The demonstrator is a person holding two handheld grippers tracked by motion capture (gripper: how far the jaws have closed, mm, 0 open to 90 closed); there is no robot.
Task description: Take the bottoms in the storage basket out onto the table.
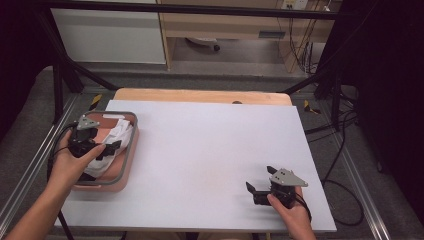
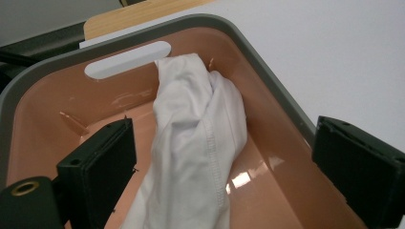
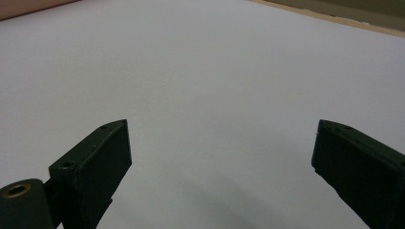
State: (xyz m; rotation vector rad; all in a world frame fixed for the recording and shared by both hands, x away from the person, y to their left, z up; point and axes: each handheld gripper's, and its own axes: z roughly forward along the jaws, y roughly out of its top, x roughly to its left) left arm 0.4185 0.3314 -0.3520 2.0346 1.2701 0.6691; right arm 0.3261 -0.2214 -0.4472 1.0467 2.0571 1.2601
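Observation:
A pink bin with a grey rim (image 1: 131,150) (image 2: 267,71) stands at the left edge of the white table. A crumpled white cloth (image 1: 117,135) (image 2: 196,143) lies inside it. My left gripper (image 1: 107,149) (image 2: 224,171) hovers over the bin, open, its jaws standing on either side of the cloth without closing on it. My right gripper (image 1: 260,180) (image 3: 219,167) rests low over the bare table near the front right, open, with nothing between its jaws.
The white tabletop (image 1: 210,150) (image 3: 205,71) spans the middle, with a wooden edge (image 1: 200,95) at the far side. Black frame bars and cables (image 1: 340,150) run along the sides and back.

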